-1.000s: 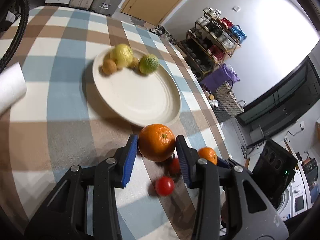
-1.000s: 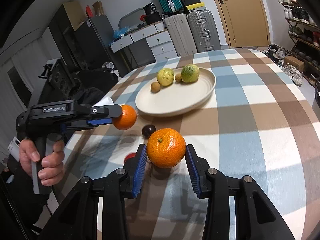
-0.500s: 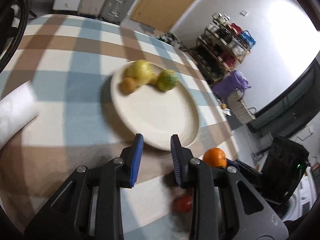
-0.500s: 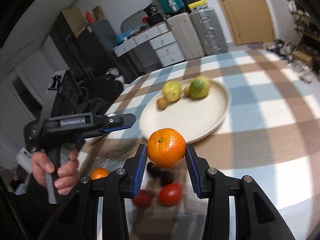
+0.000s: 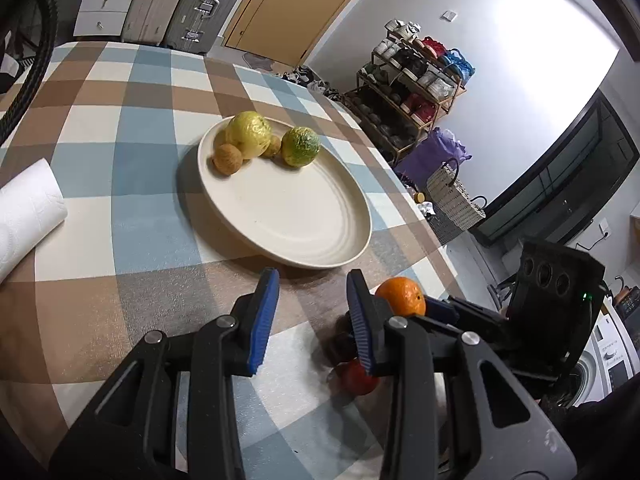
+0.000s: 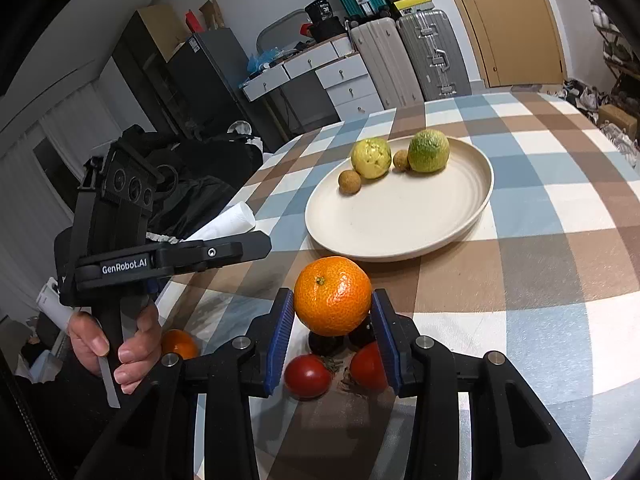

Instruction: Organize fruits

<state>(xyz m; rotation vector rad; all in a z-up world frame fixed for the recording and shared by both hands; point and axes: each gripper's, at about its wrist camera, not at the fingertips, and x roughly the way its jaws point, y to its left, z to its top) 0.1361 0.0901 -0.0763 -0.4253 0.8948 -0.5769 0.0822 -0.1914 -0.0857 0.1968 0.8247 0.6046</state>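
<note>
Right gripper [image 6: 332, 336] clamps an orange [image 6: 333, 295] above the table [image 6: 560, 264], just short of the plate [image 6: 476, 216] rim. Left gripper [image 5: 310, 312] stands narrowly parted, jaws just reopening slightly, nothing between them.

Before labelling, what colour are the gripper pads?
Blue pads, clearest in the right wrist view.

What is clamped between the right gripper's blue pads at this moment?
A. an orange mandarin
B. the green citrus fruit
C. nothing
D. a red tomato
A. In the right wrist view the right gripper has both pads pressed against the sides of the orange mandarin, held above the tomatoes on the table, short of the plate.
</note>
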